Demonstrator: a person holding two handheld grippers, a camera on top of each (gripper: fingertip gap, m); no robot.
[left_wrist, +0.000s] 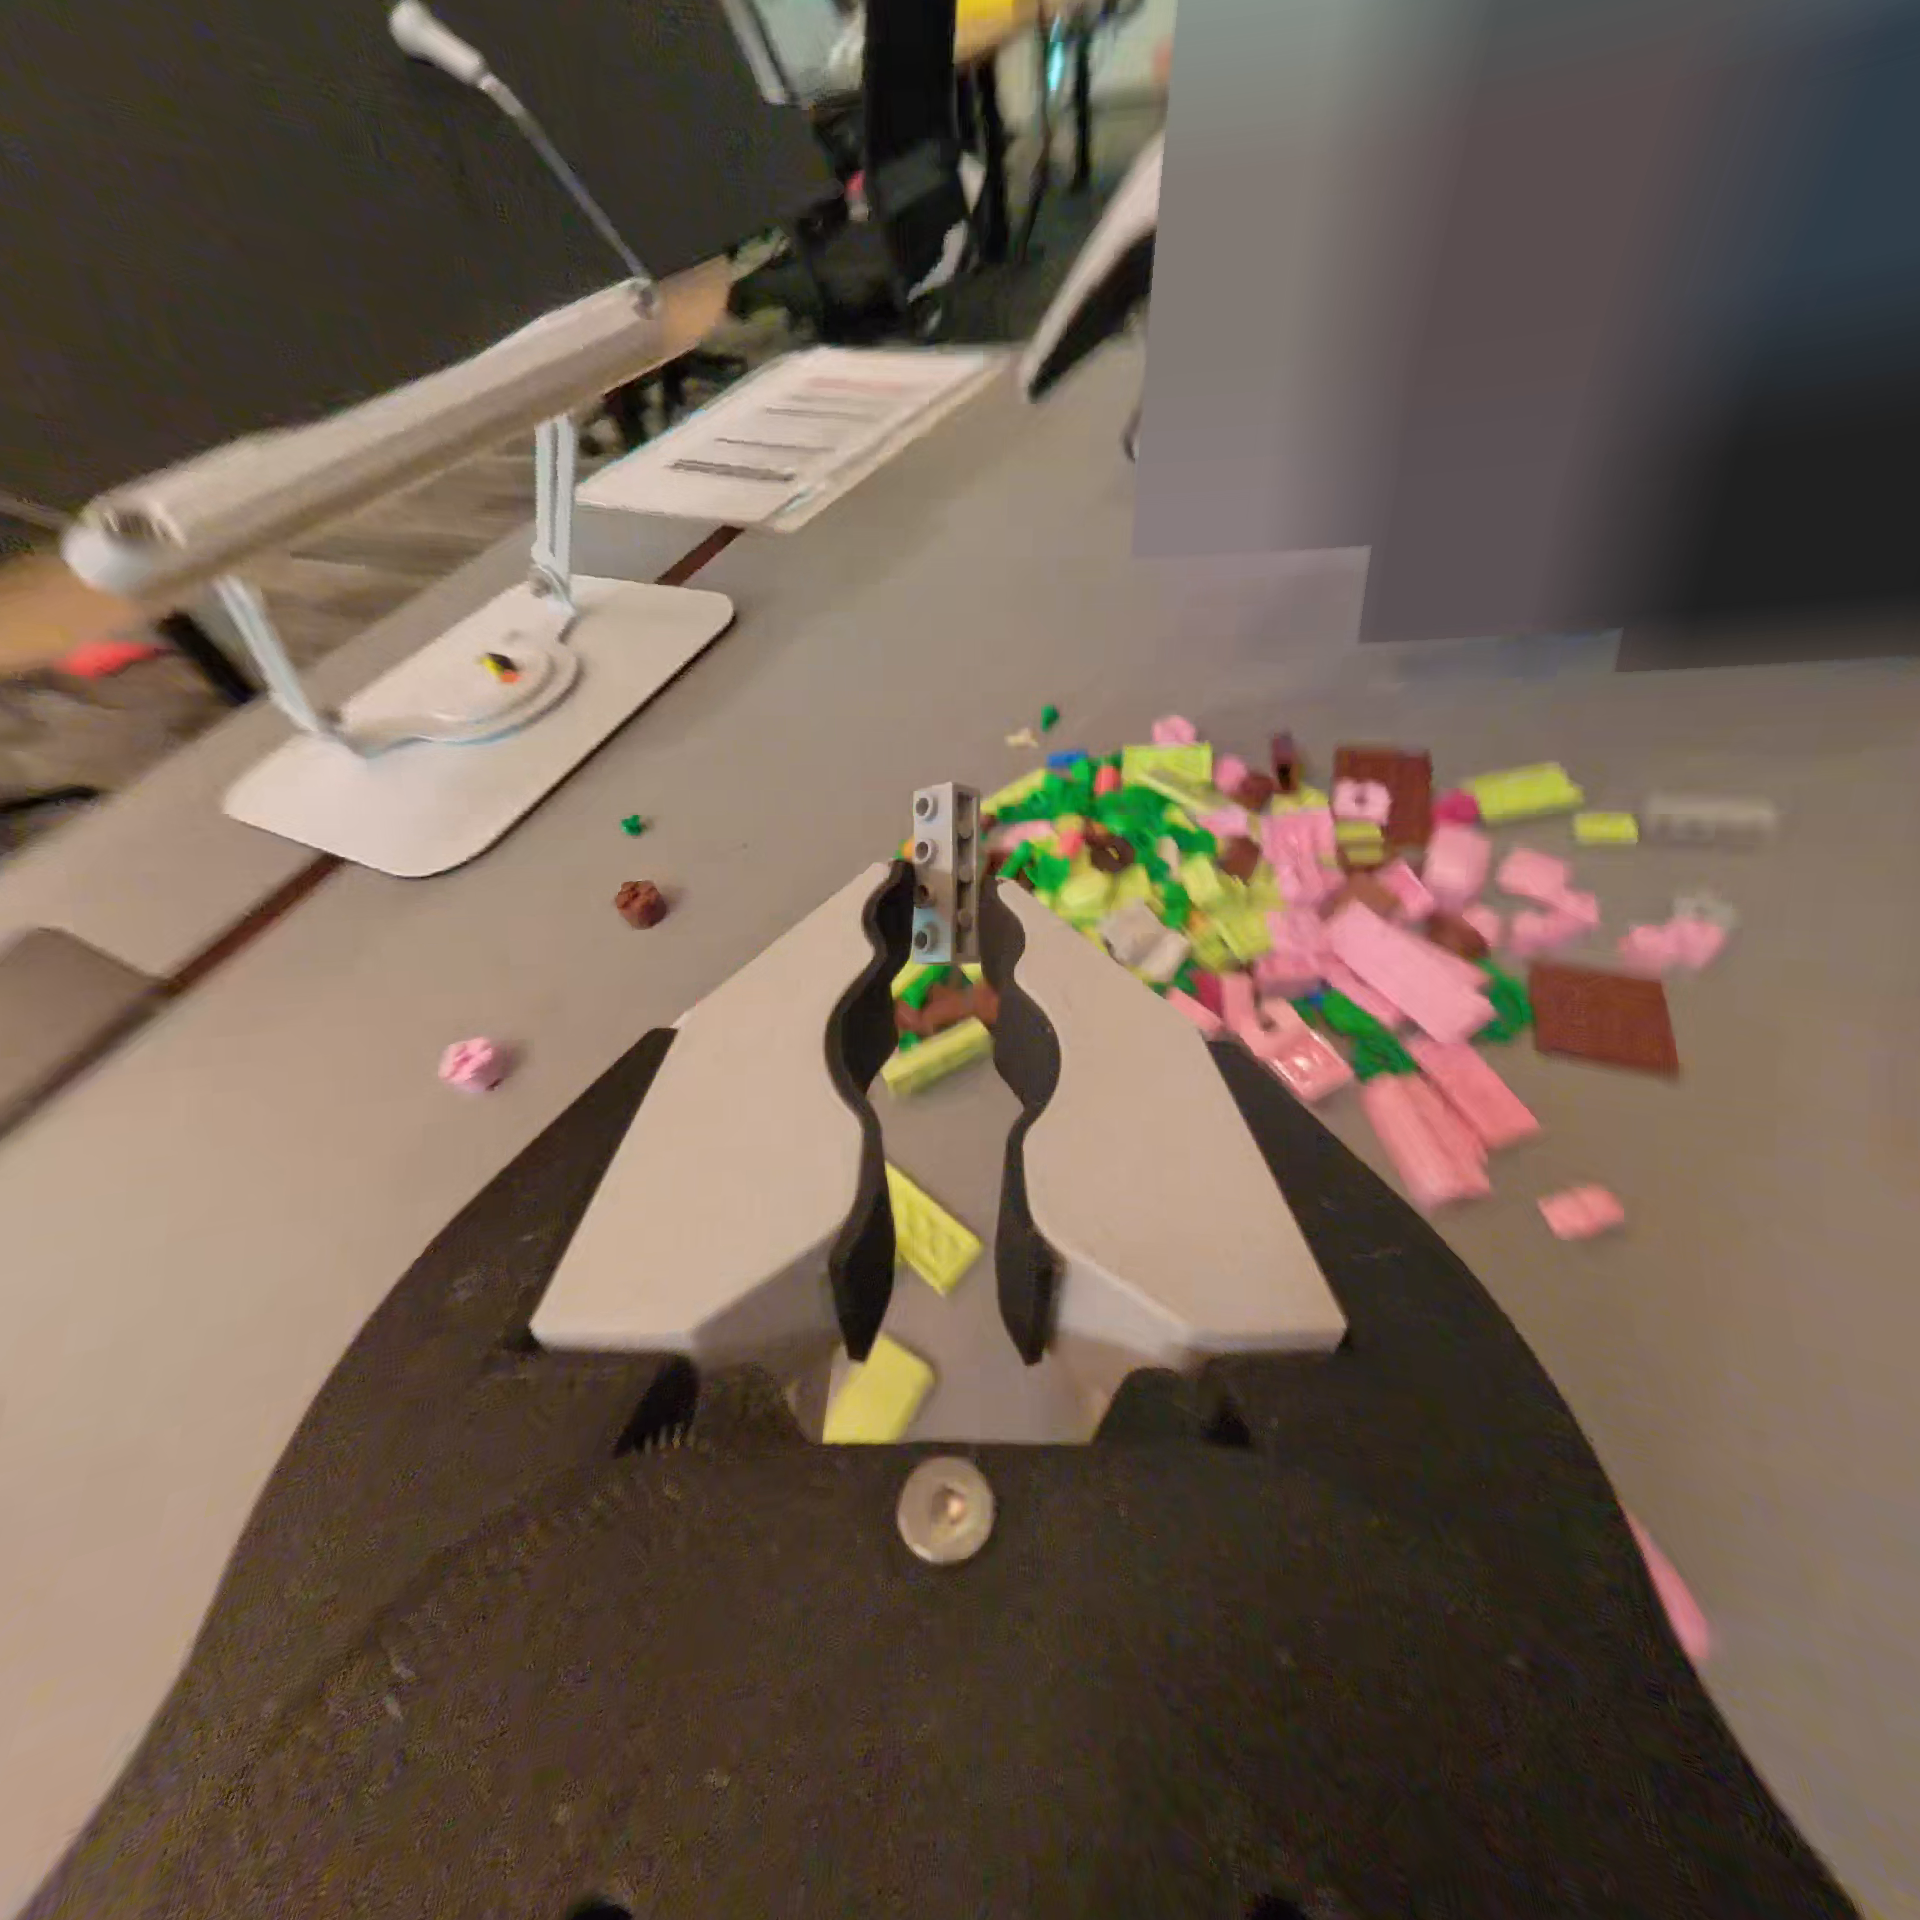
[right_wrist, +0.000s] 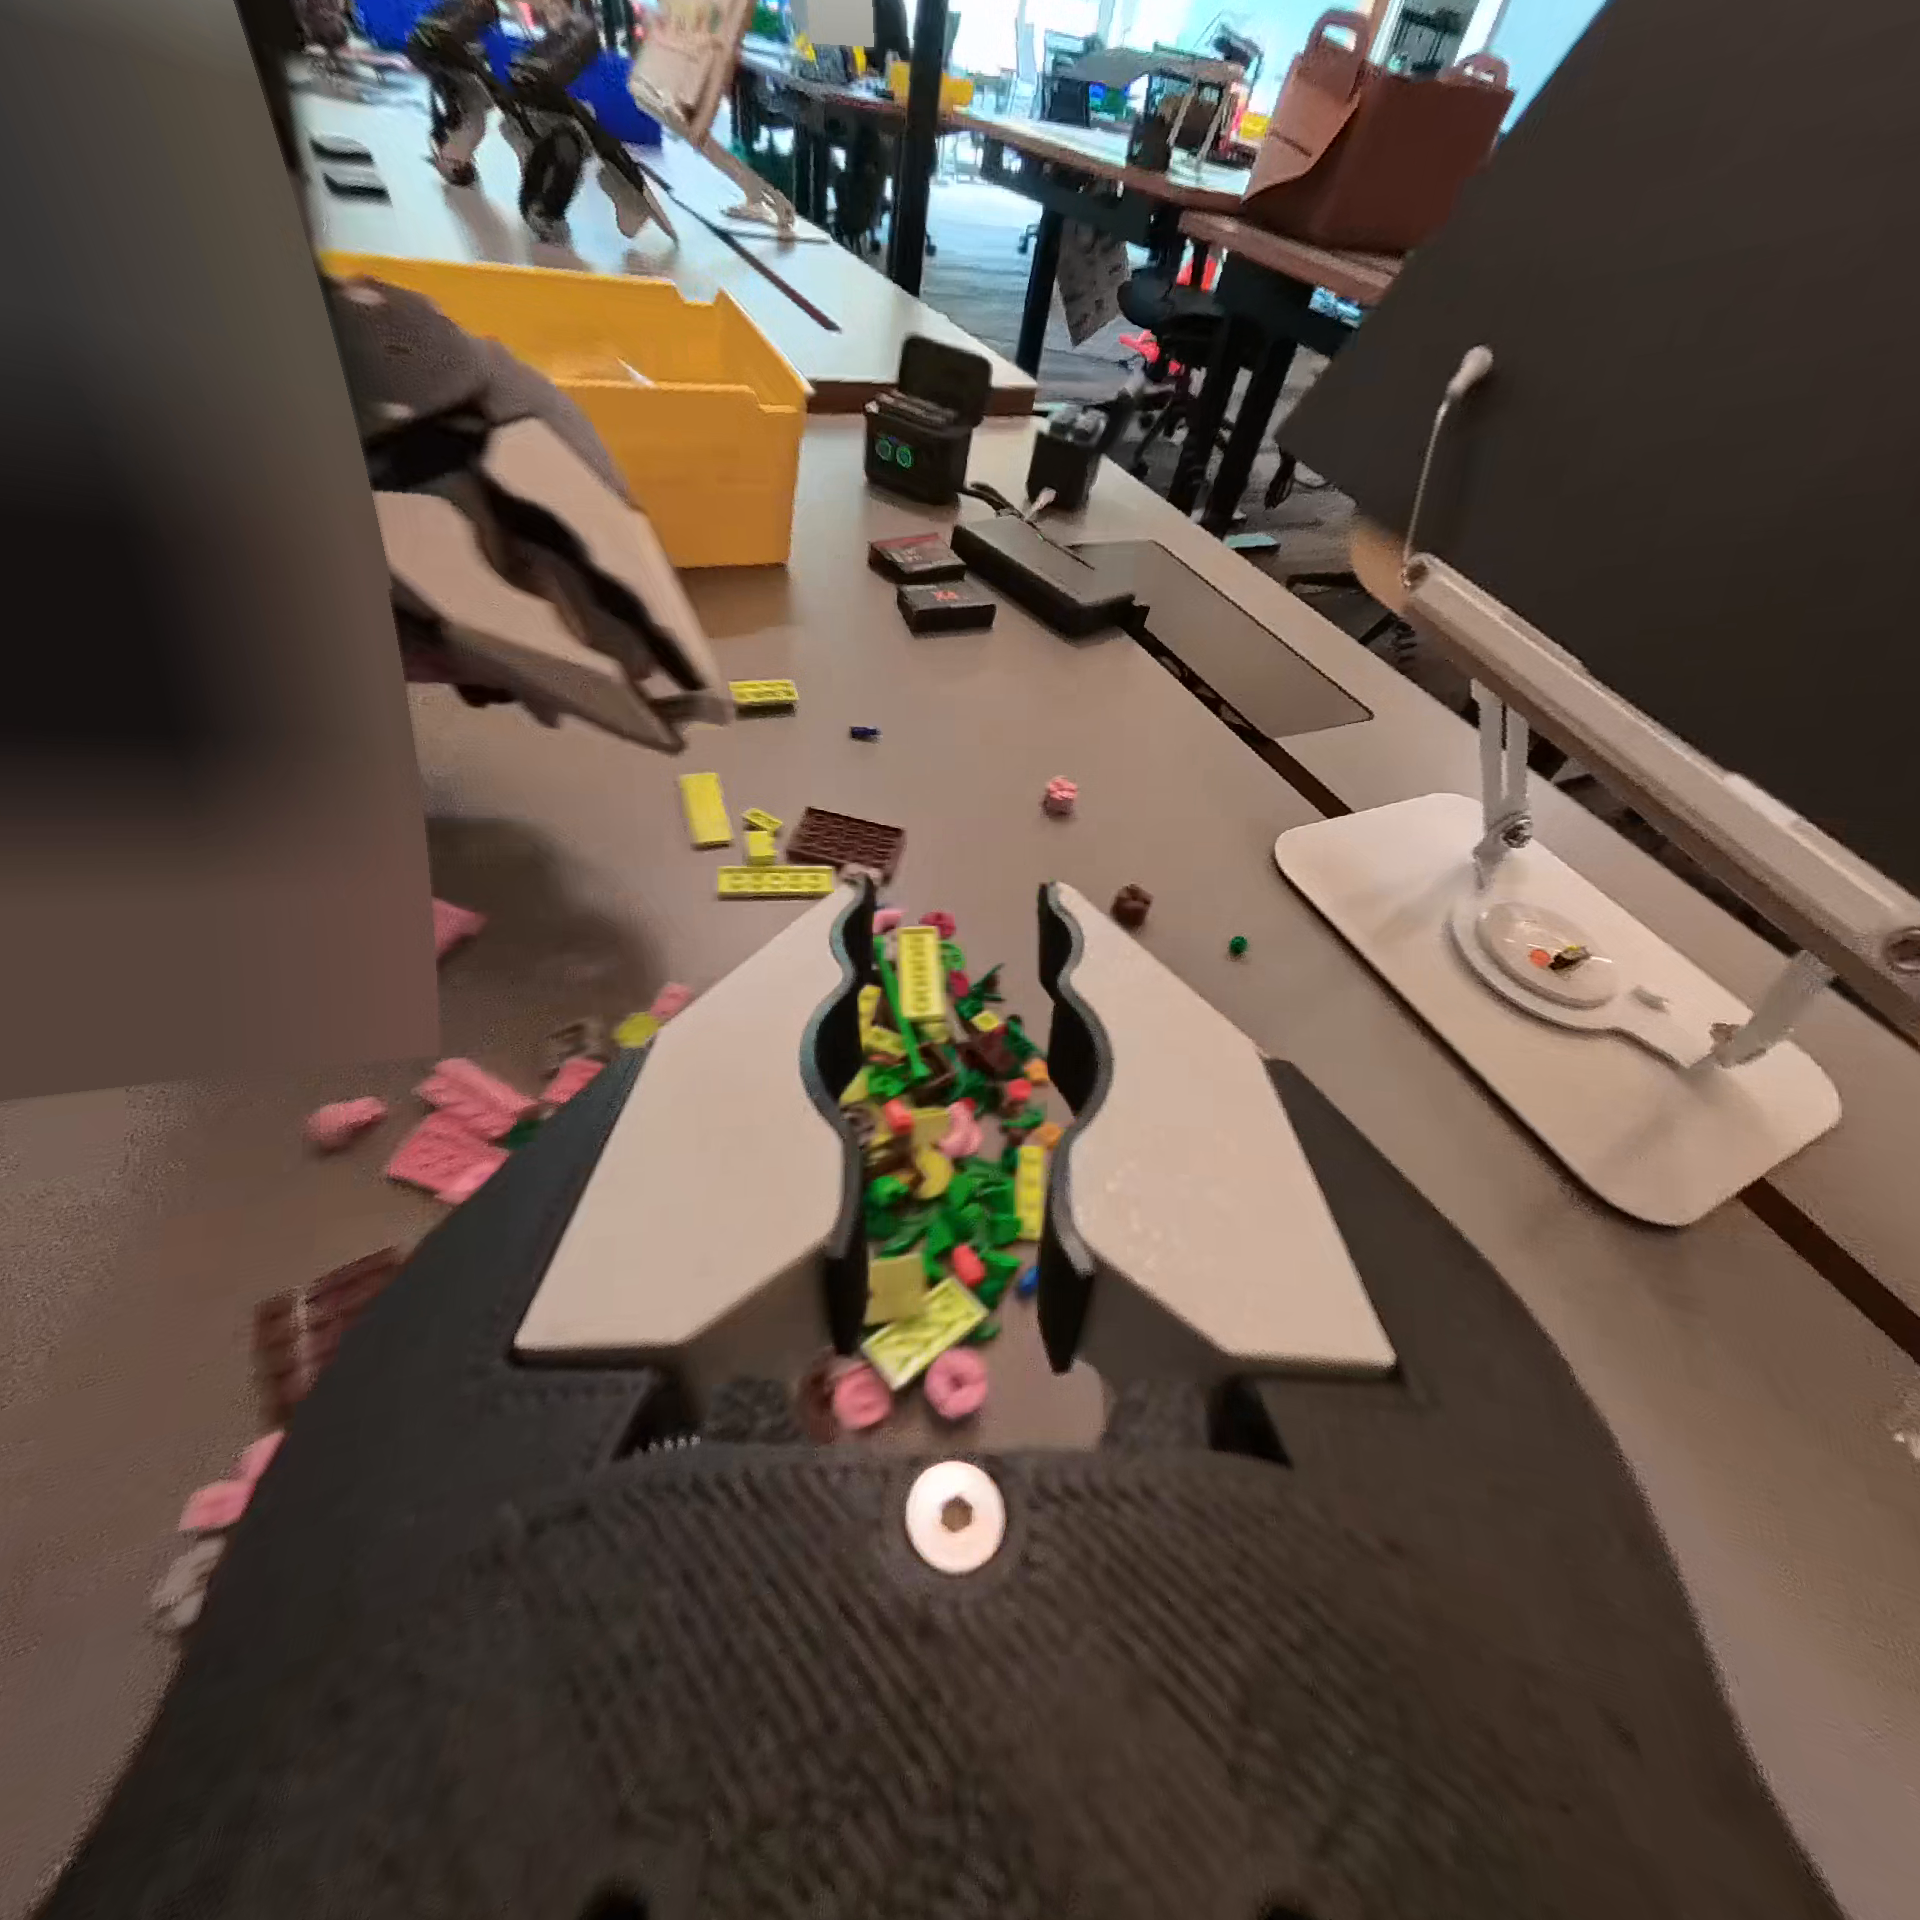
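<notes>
My left gripper (left_wrist: 943, 902) is shut on a small grey studded brick (left_wrist: 943, 871), held upright at the fingertips above the grey table. Behind and to its right lies a pile of pink, green, lime and brown bricks (left_wrist: 1299, 914). My right gripper (right_wrist: 951, 902) is open and empty, hovering over the green and lime part of the same pile (right_wrist: 940, 1122), which shows between its fingers. The left gripper also shows in the right wrist view (right_wrist: 681, 717) at the upper left, its tips near a lime plate (right_wrist: 764, 694).
A white lamp base (left_wrist: 468, 769) stands left of the pile, and shows in the right wrist view (right_wrist: 1538, 997) at right. Loose bricks: a brown round one (left_wrist: 640, 902) and a pink one (left_wrist: 473, 1062). A yellow bin (right_wrist: 665, 405) and black boxes (right_wrist: 930, 582) sit farther back. One gripper's finger ends stand about 12 cm off the other's.
</notes>
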